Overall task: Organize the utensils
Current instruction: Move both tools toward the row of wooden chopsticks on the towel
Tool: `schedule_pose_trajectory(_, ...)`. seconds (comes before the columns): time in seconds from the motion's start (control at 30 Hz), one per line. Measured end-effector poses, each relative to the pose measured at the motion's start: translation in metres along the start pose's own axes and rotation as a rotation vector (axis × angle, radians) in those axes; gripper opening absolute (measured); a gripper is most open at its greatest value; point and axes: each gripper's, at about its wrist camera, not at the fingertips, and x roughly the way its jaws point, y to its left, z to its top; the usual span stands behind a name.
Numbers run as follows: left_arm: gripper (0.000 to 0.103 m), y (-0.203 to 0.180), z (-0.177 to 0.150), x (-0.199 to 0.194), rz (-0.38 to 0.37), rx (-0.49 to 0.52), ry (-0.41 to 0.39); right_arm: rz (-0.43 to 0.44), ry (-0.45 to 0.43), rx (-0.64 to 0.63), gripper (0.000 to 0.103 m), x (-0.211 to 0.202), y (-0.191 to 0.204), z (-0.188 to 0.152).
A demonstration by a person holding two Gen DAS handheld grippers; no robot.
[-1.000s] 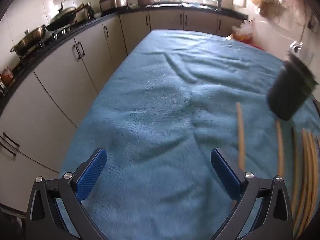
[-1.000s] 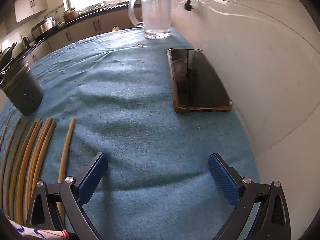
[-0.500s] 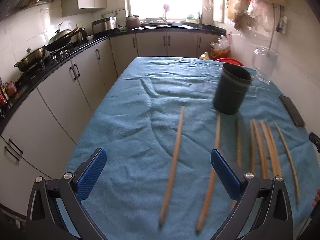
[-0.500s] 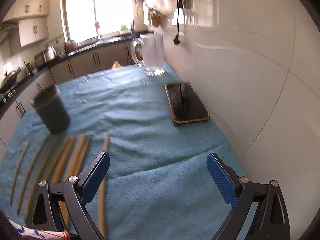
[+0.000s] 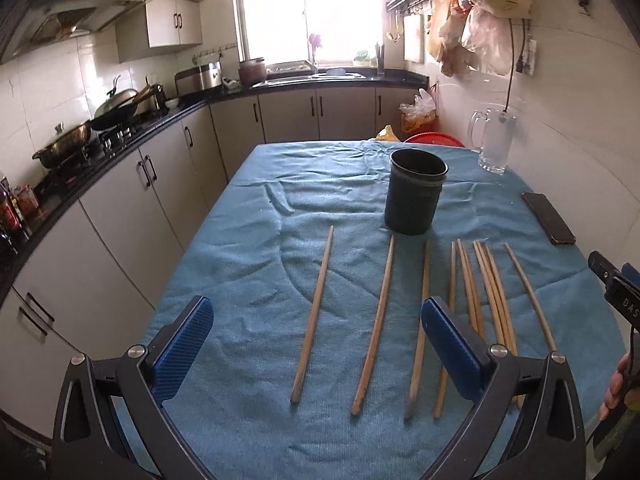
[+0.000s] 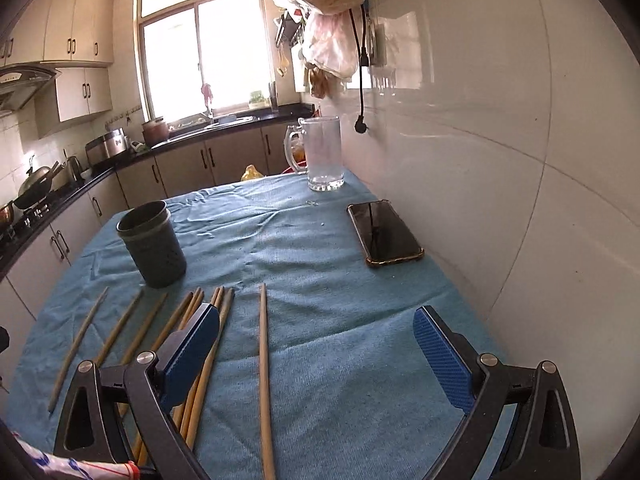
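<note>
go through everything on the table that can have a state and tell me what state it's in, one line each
Left gripper: open, holding nothing.
Right gripper: open, holding nothing.
Dark utensil holder: upright; inside not visible.
Chopsticks: lying flat on the blue cloth.
Glass mug: upright, looks empty.
Phone: flat, screen dark.

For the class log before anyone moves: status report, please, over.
Left gripper and right gripper open, empty. Chopsticks all flat on blue cloth, none in dark holder. Phone and glass mug off to the side.

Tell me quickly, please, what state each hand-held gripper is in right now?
Left hand-held gripper: open, holding nothing, above the chopsticks.
Right hand-held gripper: open, holding nothing, above the blue cloth.
</note>
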Motion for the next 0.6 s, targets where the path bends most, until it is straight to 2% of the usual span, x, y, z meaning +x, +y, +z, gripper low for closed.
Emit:
schedule_pose_trajectory(0.43,0.103,-0.005,-0.002,-0.009,0.009,0.023,-0.024,0.002,-0.065,-0.004,0.100,-0.025,-0.003,0.001)
schedule_pose_trajectory(0.6,0.103,-0.006,-0.003,-0.010,0.018,0.028,-0.030,-0.008,-0.127,-0.029,0.100,-0.037,0.003,0.001)
